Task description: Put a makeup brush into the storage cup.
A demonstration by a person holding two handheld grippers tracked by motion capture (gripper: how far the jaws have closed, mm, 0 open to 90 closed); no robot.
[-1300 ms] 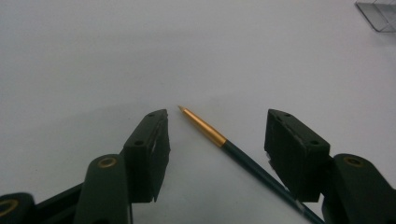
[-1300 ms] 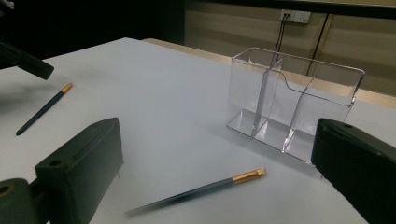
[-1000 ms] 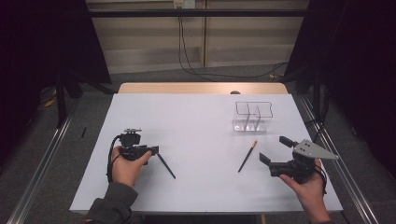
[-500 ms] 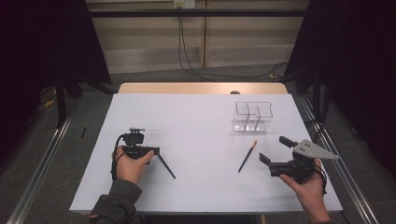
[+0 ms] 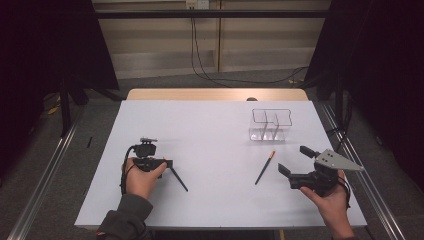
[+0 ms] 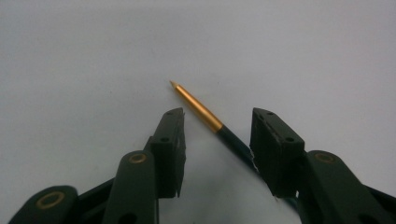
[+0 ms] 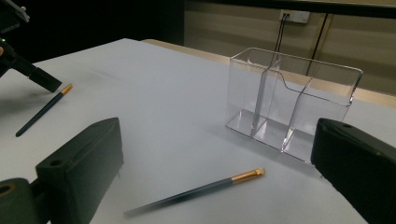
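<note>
A dark pen with a gold tip (image 6: 196,105) lies on the white table between the jaws of my left gripper (image 6: 219,113), which is open and straddles the pen's shaft near the gold end. From above, that left gripper (image 5: 167,162) is at the table's left front, with the pen (image 5: 178,180) slanting out to its right. A second dark pen with a gold end (image 5: 265,167) lies right of centre. My right gripper (image 5: 294,159) is just right of it, wide open and holding nothing. Its own view shows this pen (image 7: 201,189) lying low between the jaws of the right gripper (image 7: 217,140).
A clear plastic organizer with two compartments (image 5: 270,125) stands at the back right, behind the second pen; in the right gripper view the organizer (image 7: 289,93) holds nothing. The white table (image 5: 215,130) has metal rails on the floor at both sides.
My left gripper has edged a little to the right over its pen. The right gripper and the second pen have hardly moved.
</note>
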